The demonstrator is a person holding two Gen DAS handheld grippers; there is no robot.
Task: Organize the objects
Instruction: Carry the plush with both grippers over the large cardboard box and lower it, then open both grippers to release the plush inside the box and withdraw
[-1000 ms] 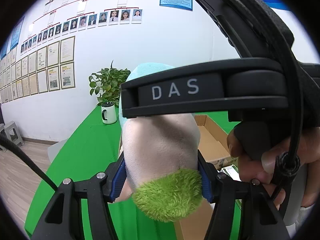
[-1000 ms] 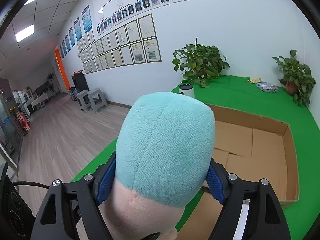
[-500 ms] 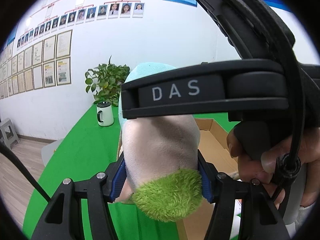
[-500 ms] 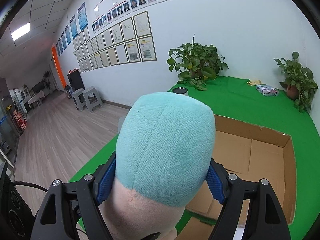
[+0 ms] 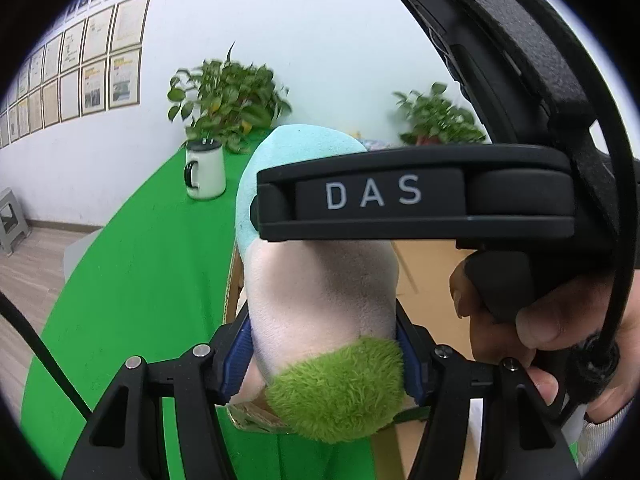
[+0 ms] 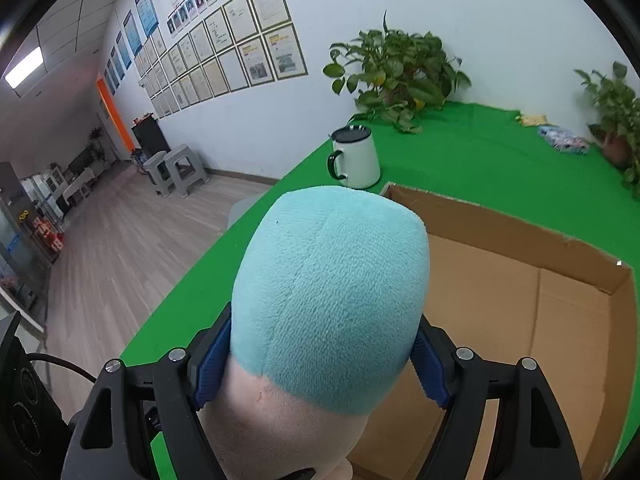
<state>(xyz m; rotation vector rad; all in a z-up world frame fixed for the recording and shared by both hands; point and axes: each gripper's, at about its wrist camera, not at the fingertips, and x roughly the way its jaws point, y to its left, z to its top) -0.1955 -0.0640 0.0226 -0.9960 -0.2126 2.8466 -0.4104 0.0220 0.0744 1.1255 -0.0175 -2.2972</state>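
A plush toy (image 5: 320, 292) with a pale beige body, a turquoise end and a green fuzzy tuft (image 5: 336, 392) is held by both grippers at once. My left gripper (image 5: 324, 356) is shut on its beige part near the tuft. My right gripper (image 6: 320, 364) is shut on it where turquoise (image 6: 332, 292) meets beige. In the left wrist view the right gripper's black body, marked DAS (image 5: 374, 196), crosses above the toy, held by a person's hand (image 5: 532, 320). An open cardboard box (image 6: 520, 300) lies on the green table (image 6: 460, 160), just behind and right of the toy.
A white mug with a black handle (image 6: 356, 158) stands on the table near the box's far left corner. Potted plants (image 6: 400, 68) sit at the back wall and back right. A small patterned packet (image 6: 564, 142) lies far right. The table's left edge drops to wood floor.
Both grippers have carried the toy forward and down toward the box. The mug, plants and box look larger and nearer. The grip on the toy is the same.
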